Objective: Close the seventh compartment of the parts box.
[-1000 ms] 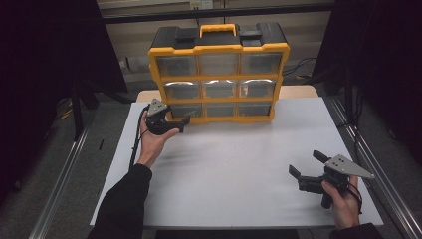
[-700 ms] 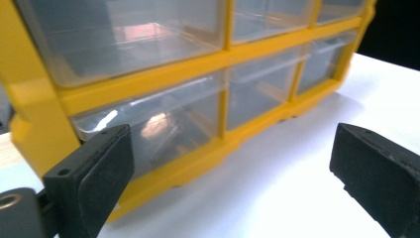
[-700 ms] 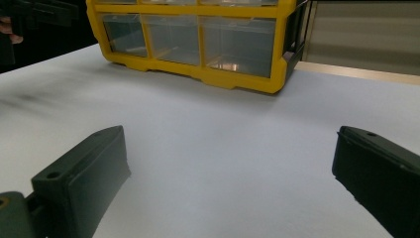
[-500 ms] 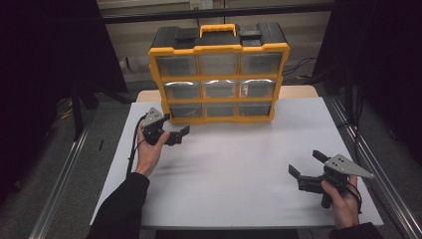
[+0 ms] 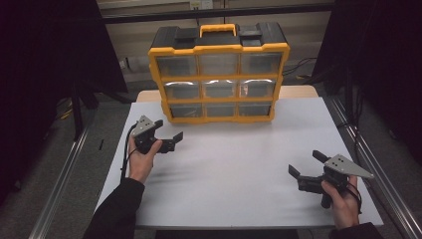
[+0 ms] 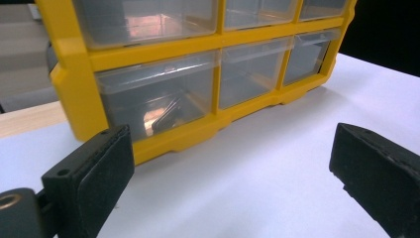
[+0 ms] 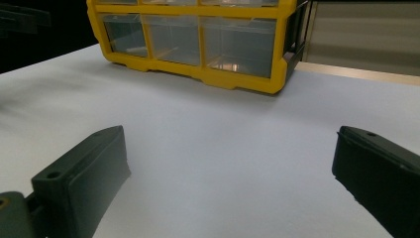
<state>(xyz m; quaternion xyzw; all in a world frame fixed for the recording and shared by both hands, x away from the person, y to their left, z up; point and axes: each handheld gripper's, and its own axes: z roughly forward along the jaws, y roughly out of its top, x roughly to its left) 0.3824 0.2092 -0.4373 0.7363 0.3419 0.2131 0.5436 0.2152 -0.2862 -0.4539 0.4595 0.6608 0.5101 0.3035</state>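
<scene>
The left gripper point(image 5: 168, 140) has moved down and away from the yellow drawer cabinet point(image 5: 219, 74), from the upper left of the high view toward the middle left. Its jaws now look wider apart, though the earlier pictures are small.

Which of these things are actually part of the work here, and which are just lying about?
Part of the work:
- yellow drawer organizer, nine clear drawers
- left hand-held gripper, open, just in front of its bottom-left drawer
- right hand-held gripper, open, near the table's front right

Just around:
- white table
- cables behind the organizer
</scene>
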